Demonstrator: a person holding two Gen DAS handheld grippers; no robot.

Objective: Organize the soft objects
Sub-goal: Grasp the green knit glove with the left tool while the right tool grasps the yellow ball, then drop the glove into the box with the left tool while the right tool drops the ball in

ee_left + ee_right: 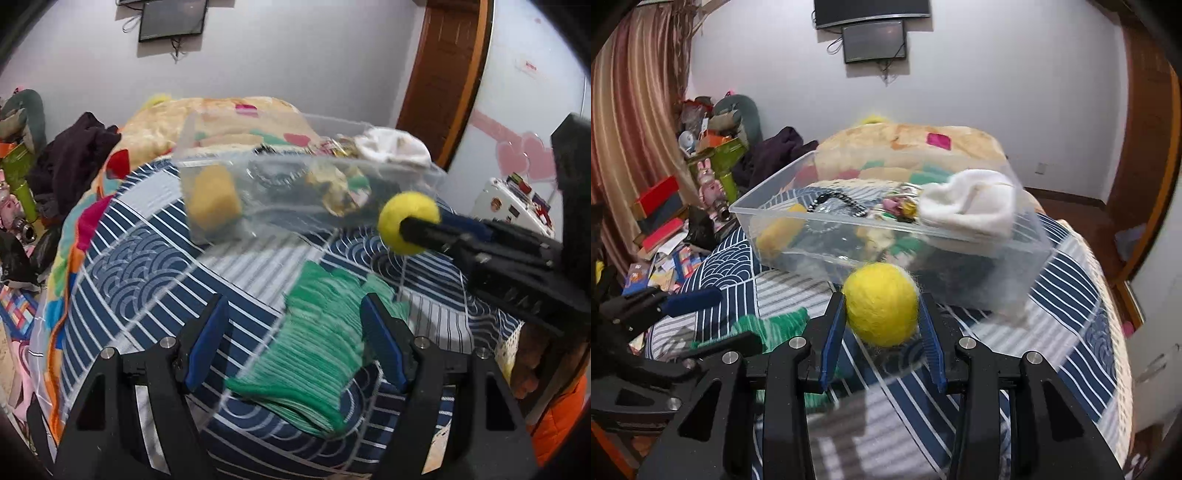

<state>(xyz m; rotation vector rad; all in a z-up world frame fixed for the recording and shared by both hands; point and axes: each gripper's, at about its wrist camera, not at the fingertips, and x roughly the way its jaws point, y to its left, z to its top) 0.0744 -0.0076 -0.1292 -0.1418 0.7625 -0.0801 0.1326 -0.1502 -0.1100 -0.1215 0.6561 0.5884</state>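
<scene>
My right gripper is shut on a yellow felt ball, held just above the bed in front of a clear plastic bin. The ball and the right gripper also show in the left wrist view. The bin holds a white sock, a yellow sponge, a black bead chain and other small items. My left gripper is open, straddling a green knit glove that lies flat on the bedcover. The glove also shows in the right wrist view.
The bed has a blue and white patterned cover. A cream patterned blanket lies behind the bin. Dark clothes and cluttered boxes sit at the left. A wooden door stands at the right.
</scene>
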